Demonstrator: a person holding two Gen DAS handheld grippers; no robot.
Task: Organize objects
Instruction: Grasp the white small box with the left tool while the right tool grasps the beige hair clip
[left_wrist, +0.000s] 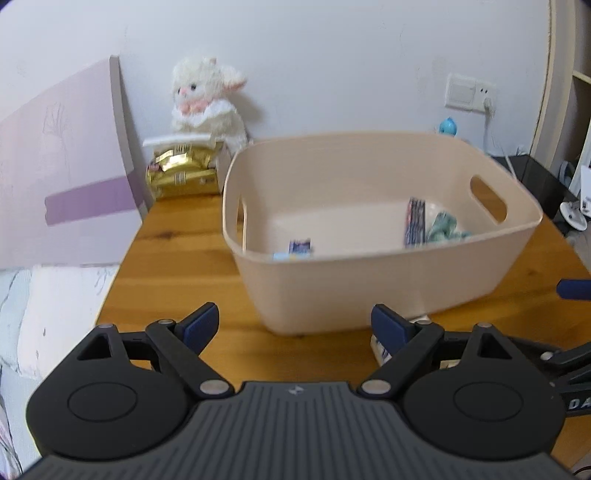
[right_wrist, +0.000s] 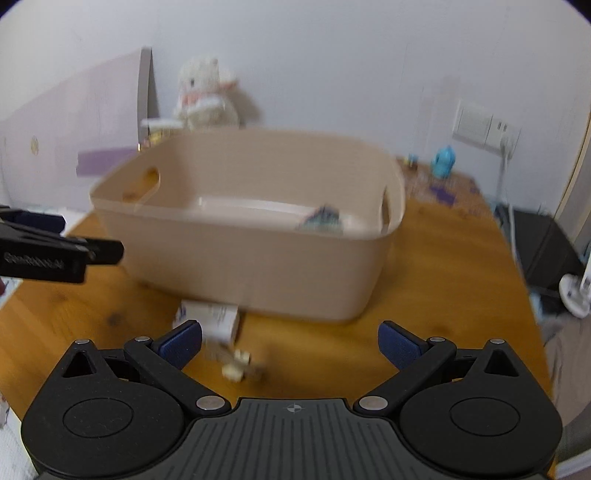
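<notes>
A beige plastic basket (left_wrist: 369, 280) with handle cutouts stands on the wooden table (left_wrist: 177, 251); it also shows in the right wrist view (right_wrist: 258, 266). Inside it lie a striped packet (left_wrist: 415, 221), a teal cloth (left_wrist: 445, 229) and a small blue packet (left_wrist: 300, 248). My left gripper (left_wrist: 293, 328) is open and empty in front of the basket. My right gripper (right_wrist: 290, 345) is open and empty. A white box (right_wrist: 214, 317) and small beige pieces (right_wrist: 240, 365) lie on the table before the basket, just beyond the right gripper's fingers.
A white plush toy (left_wrist: 207, 99) and a gold packet (left_wrist: 181, 170) sit at the back by the wall. A pink board (left_wrist: 62, 166) leans at the left. A blue figurine (right_wrist: 443, 160) and a wall socket (right_wrist: 484, 125) are at the back right.
</notes>
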